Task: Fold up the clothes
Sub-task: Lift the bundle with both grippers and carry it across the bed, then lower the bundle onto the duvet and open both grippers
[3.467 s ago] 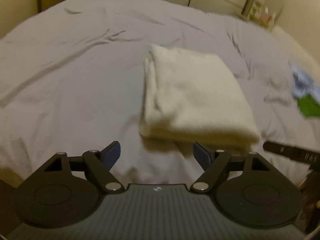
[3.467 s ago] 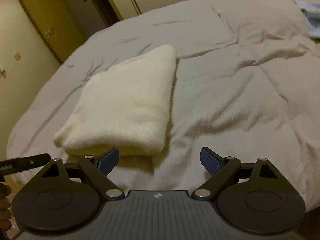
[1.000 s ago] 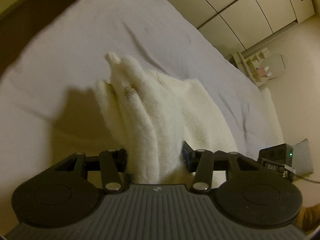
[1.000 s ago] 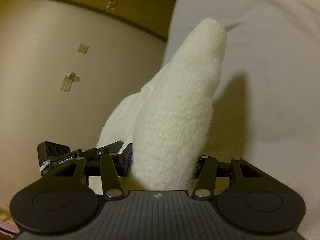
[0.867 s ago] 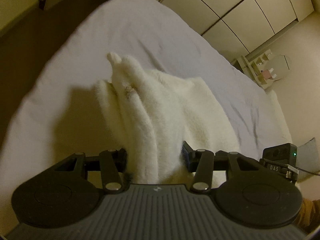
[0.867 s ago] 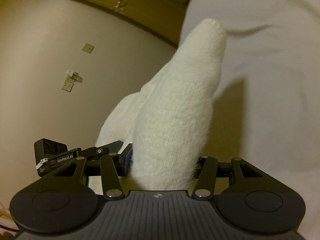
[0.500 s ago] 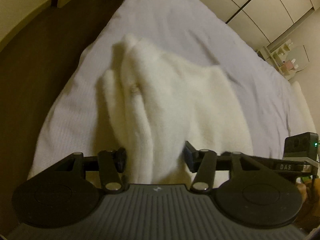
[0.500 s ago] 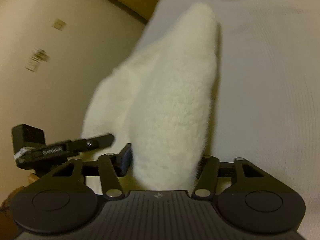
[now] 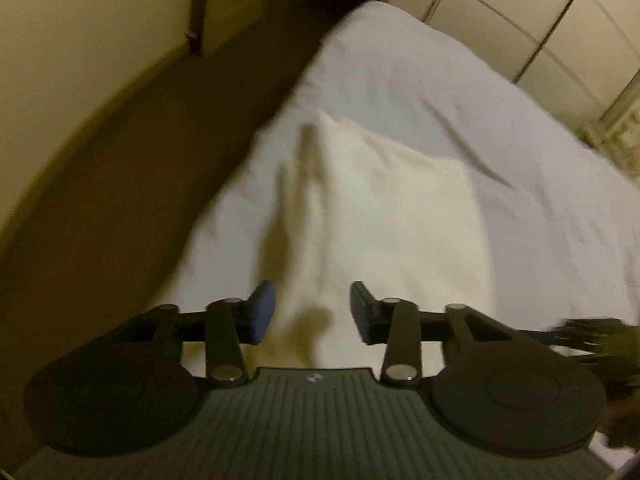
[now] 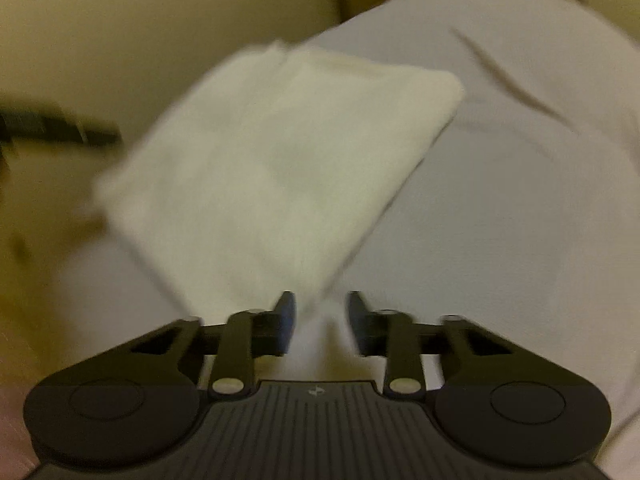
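A white bed [image 9: 460,92] is filling a dim room with a dark floor [image 9: 120,168] beside it. A folded cream garment [image 9: 400,216] is lying on the bed near its edge. The left gripper [image 9: 312,312] and right gripper [image 10: 320,320] are closing just short of the garment's near edge, pads not pressing on it.

One folded cream garment [image 9: 400,216] lay on one bed [image 9: 520,128]. Two tools were in play: left tool [image 9: 312,312], right tool [image 10: 320,316]. One wardrobe front [image 9: 540,20] stood behind the bed.
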